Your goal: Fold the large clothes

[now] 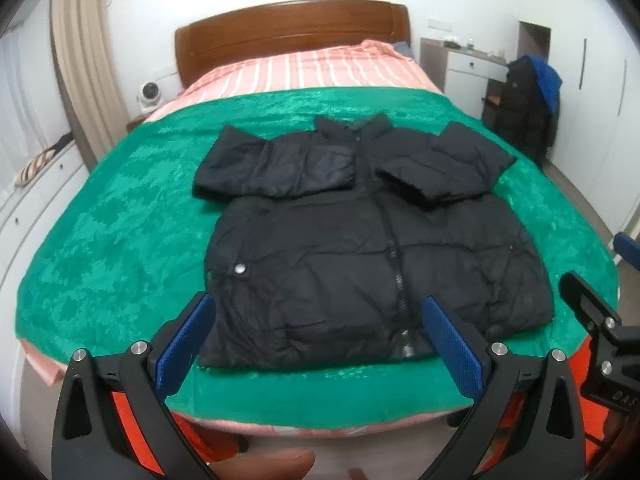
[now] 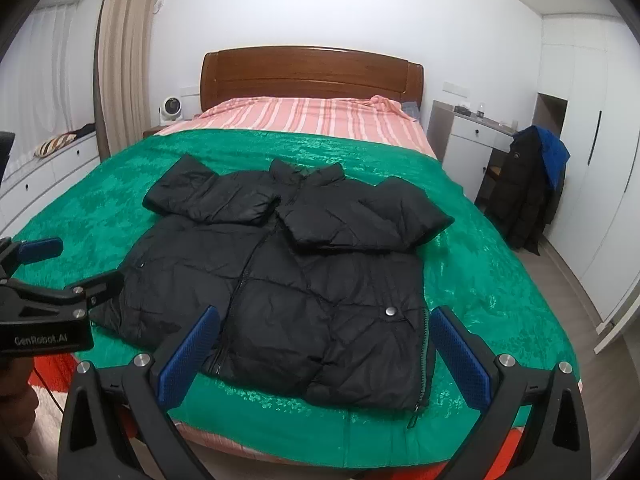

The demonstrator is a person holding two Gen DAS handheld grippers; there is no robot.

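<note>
At the far left of the room a beige curtain (image 2: 124, 52) hangs beside low white drawers (image 2: 52, 168), and a small white fan (image 2: 171, 109) sits next to the wooden headboard (image 2: 312, 74). The bed carries a pink striped sheet (image 2: 304, 116) at its head and a green blanket (image 2: 100, 216) over the nearer part. The black puffer jacket (image 2: 280, 272) lies flat on that blanket, front up and zipped, collar toward the headboard, hem toward the near edge, with both sleeves folded in across the chest so their cuffs nearly meet at the zip. The left tongs (image 1: 320, 344) hang above the near edge of the bed with their blue pads wide apart, the jacket's hem seen between them but untouched. The right tongs (image 2: 324, 352) are likewise spread wide over the jacket's lower right corner, near a silver snap (image 2: 390, 311), clamping nothing. To the right stand a white desk (image 2: 468, 144), a chair draped with dark and blue coats (image 2: 532, 184), and white wardrobe doors (image 2: 600, 160).
</note>
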